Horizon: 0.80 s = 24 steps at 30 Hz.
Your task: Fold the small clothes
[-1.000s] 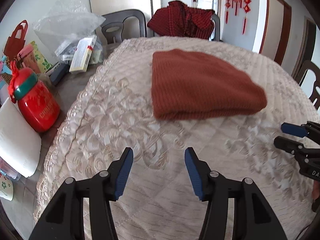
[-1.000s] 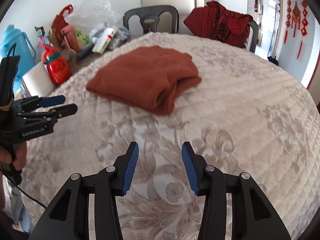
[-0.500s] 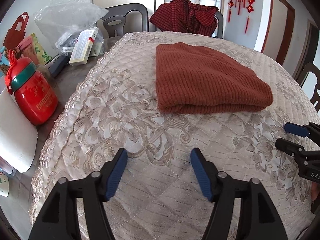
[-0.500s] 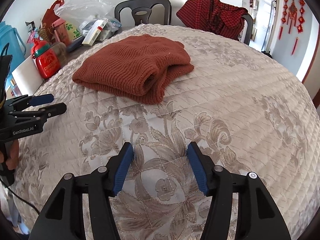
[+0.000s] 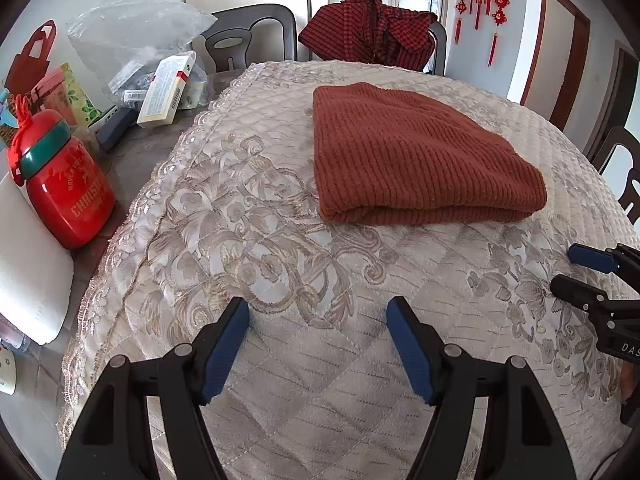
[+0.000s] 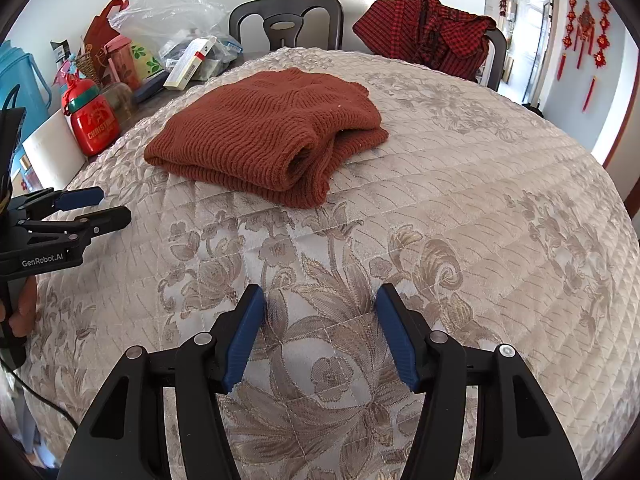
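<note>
A rust-brown knit sweater [image 5: 412, 156] lies folded into a thick rectangle on the quilted beige tablecloth [image 5: 288, 264]; it also shows in the right wrist view [image 6: 272, 140], with its folded layers facing that camera. My left gripper [image 5: 318, 320] is open and empty, hovering over the cloth short of the sweater. My right gripper [image 6: 320, 308] is open and empty, also short of the sweater. Each gripper shows in the other's view: the right one [image 5: 576, 268] at the right edge, the left one [image 6: 100, 206] at the left edge.
A red jar [image 5: 64, 188], boxes and plastic bags [image 5: 140, 32] crowd the table's left side beyond the cloth edge. A white paper roll [image 5: 28, 264] lies nearer. Dark chairs stand behind, one draped with a red checked garment [image 5: 372, 28].
Both grippers have drawn back a little from the sweater and opened wider. The sweater has not moved.
</note>
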Available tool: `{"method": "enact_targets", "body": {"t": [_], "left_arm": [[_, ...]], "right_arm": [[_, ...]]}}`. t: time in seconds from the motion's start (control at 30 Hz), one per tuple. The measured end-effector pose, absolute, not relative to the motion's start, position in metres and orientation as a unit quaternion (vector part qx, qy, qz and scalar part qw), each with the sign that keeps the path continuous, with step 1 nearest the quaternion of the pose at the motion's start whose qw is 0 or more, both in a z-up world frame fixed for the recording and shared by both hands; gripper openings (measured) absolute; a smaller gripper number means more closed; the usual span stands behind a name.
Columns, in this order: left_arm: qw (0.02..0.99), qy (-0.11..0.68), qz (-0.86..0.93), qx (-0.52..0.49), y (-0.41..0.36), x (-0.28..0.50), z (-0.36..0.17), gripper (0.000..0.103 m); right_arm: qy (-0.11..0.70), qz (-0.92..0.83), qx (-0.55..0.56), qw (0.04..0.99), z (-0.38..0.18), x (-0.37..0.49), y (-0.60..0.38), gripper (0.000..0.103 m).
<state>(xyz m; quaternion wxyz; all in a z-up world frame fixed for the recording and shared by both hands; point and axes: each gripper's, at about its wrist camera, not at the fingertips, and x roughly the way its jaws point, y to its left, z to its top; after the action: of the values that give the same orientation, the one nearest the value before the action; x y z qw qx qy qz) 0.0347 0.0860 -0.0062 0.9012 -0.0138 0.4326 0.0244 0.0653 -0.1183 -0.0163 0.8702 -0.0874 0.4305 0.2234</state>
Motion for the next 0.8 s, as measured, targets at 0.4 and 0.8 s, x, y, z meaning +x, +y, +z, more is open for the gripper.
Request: {"method": "enact_targets", "body": {"t": [0.4,0.8], "left_arm": [[0.901,0.433,0.025,-0.014,0.0858,0.0346,-0.0063,0.075],[0.901,0.433,0.025,-0.014,0.0857,0.0347,-0.0062,0.076]], "right_arm": [[0.431,0.223,-0.087,0.870,-0.0162,0.0652,-0.1177,0.059],[0.430,0.223,-0.087,0.870,-0.0164,0.0652,-0.1181,0.059]]}}
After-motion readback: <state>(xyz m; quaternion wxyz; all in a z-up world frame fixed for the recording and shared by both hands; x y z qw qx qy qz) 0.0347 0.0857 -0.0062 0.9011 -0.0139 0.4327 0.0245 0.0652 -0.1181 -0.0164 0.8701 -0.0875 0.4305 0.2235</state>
